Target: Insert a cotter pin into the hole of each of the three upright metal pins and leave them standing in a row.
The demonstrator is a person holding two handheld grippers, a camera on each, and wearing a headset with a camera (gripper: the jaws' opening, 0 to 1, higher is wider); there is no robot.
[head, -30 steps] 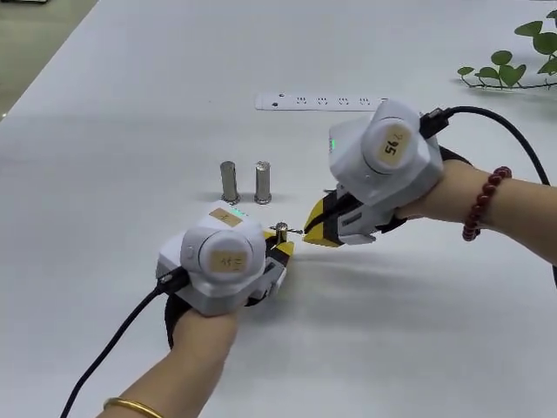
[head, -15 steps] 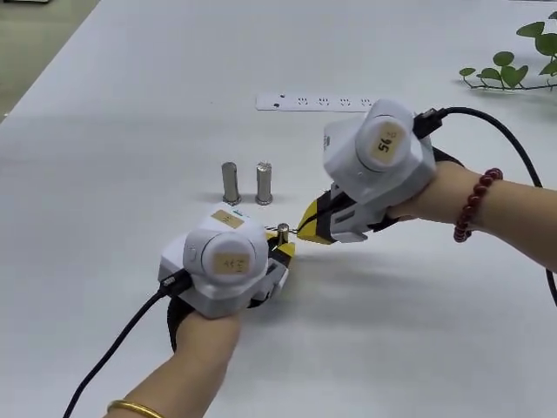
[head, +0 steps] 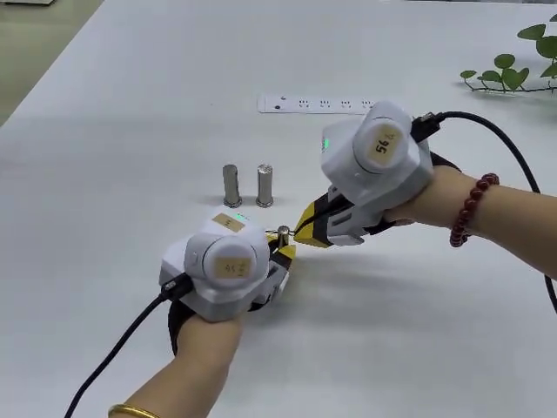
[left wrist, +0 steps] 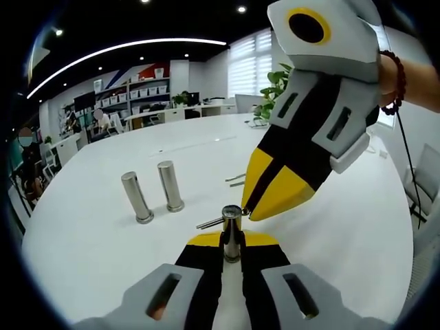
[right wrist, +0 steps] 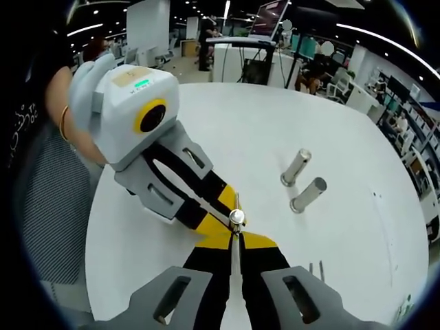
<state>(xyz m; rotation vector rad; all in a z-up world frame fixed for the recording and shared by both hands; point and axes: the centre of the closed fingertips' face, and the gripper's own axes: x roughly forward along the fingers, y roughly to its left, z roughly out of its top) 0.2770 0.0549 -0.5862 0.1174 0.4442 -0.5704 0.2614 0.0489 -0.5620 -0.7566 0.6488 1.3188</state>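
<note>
- Two standing metal pins (head: 231,185) were upright side by side on the white table (head: 130,131), just beyond the left gripper (left wrist: 232,240) and clear of both grippers.
- One more, the held metal pin (left wrist: 232,227), stood upright between the left gripper's jaws. They were clamped on its lower shaft, and its head rose above their yellow tips.
- One cotter pin (left wrist: 211,222) ran through the hole near that pin's head. Its free end stuck out on the side away from the right gripper (right wrist: 236,237).
- The right gripper's jaws were pressed together on the cotter pin's near end, with their yellow tips just beside the held pin's head and above the left gripper's tips.
- Both grippers met nose to nose at the held pin, the right one angled down onto it from the far side.
- Some spare cotter pins (left wrist: 235,180) lay flat on the table behind the right gripper's tips, near the two standing pins.
- A white power strip (head: 322,104) lay well beyond both grippers, and a leafy plant (head: 513,65) sat further off on the right gripper's side.
</note>
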